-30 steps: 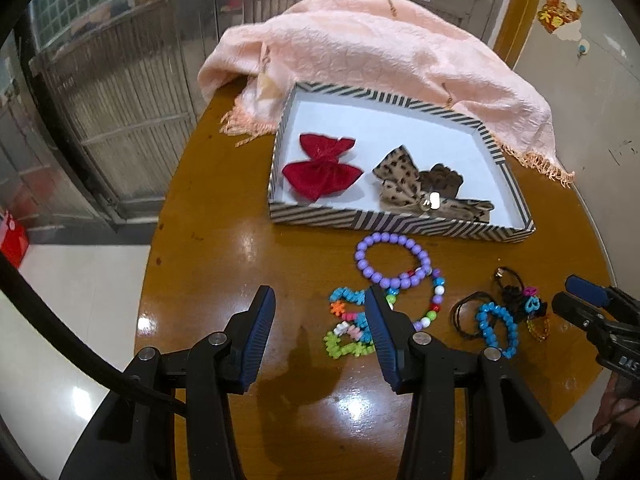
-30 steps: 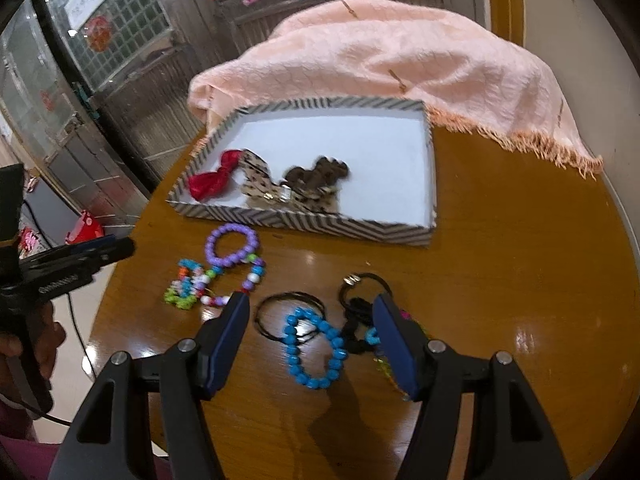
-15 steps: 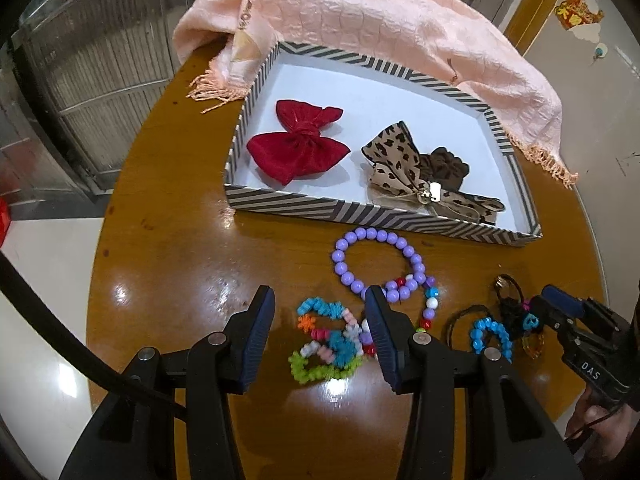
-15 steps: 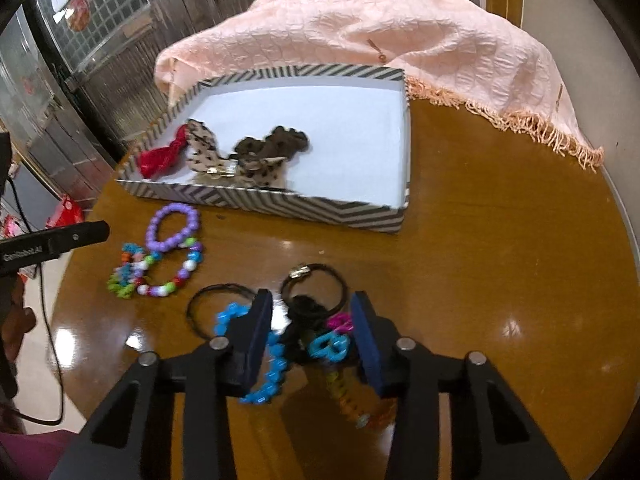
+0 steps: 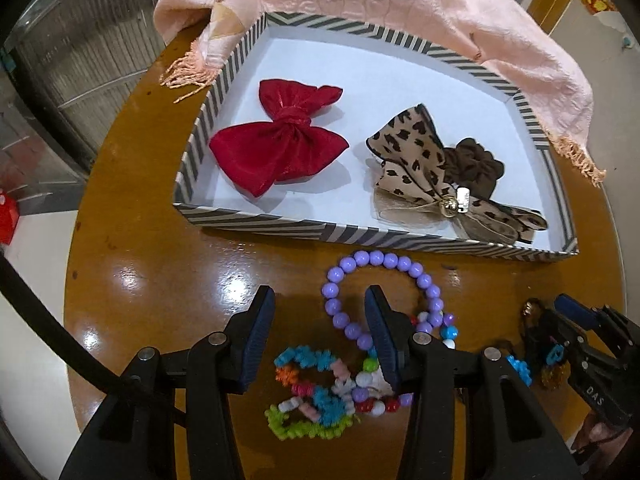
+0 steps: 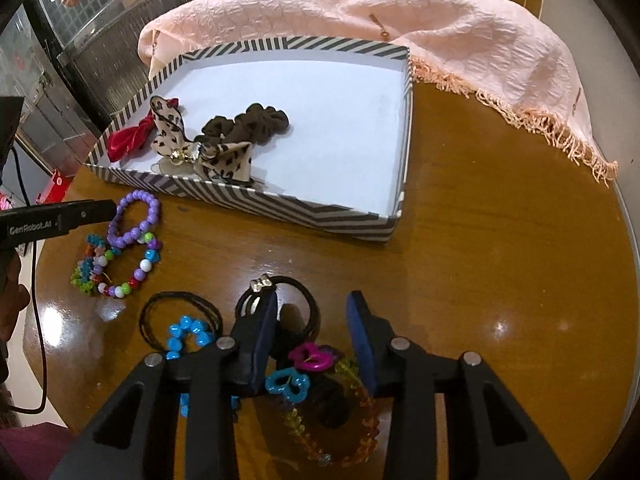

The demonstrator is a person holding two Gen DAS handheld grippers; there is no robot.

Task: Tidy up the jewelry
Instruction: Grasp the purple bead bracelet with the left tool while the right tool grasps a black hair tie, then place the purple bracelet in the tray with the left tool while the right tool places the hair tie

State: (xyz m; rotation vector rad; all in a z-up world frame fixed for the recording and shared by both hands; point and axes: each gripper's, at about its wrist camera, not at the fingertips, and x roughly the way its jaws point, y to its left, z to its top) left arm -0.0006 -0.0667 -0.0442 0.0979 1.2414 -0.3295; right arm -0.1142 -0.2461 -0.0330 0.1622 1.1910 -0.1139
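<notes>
A striped box lid tray [image 5: 280, 222] [image 6: 304, 212] holds a red bow [image 5: 280, 140], a leopard bow [image 5: 416, 168] and a brown scrunchie [image 6: 248, 120]. In front of it lie a purple bead bracelet [image 5: 340, 320] [image 6: 132, 220], a multicolour bead bracelet [image 6: 136, 276] and a flower bracelet [image 5: 308, 396]. My left gripper [image 5: 320, 320] is open, low over the purple bracelet's left side. My right gripper [image 6: 314, 328] is open over black hair ties [image 6: 296, 304] and the pink and blue heart hair tie [image 6: 304, 364]. A blue bead bracelet [image 6: 188, 332] lies left of it.
A pink fringed shawl [image 5: 380, 4] [image 6: 400, 20] lies over the round wooden table [image 5: 152, 264] behind the tray. An amber and green bead bracelet [image 6: 352, 420] lies under the right gripper. The table edge drops off to the left and right.
Both grippers have moved forward and down toward the table. The left now straddles the purple bracelet's edge; the right jaws have narrowed and sit over the heart hair tie.
</notes>
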